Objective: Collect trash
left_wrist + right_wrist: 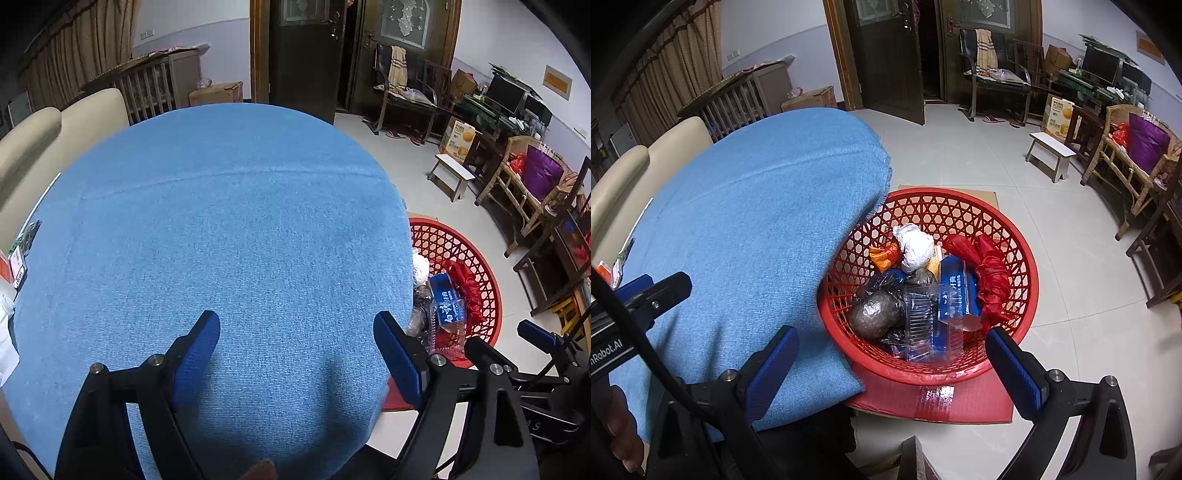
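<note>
A red lattice basket [1004, 221] stands on the floor beside a table under a blue cloth [746, 229]. Inside lie a crumpled white wad [916, 245], an orange wrapper [884, 256], grey foil-like balls [873, 314], a clear plastic clamshell [923, 317], a blue box [955, 291] and a red bundle [991, 273]. My right gripper [892, 343] hangs open over the basket's near rim, nothing between its fingers. My left gripper [297, 330] is open above the bare blue cloth [229, 229], holding nothing. The basket [476, 266] shows at the table's right edge.
A beige sofa [33, 147] sits behind the table. Small packets [16, 266] lie at the table's left edge. A white stool [1051, 151], wicker bench with purple cushion [1145, 144], chairs and boxes line the right. Red cardboard [960, 400] lies under the basket.
</note>
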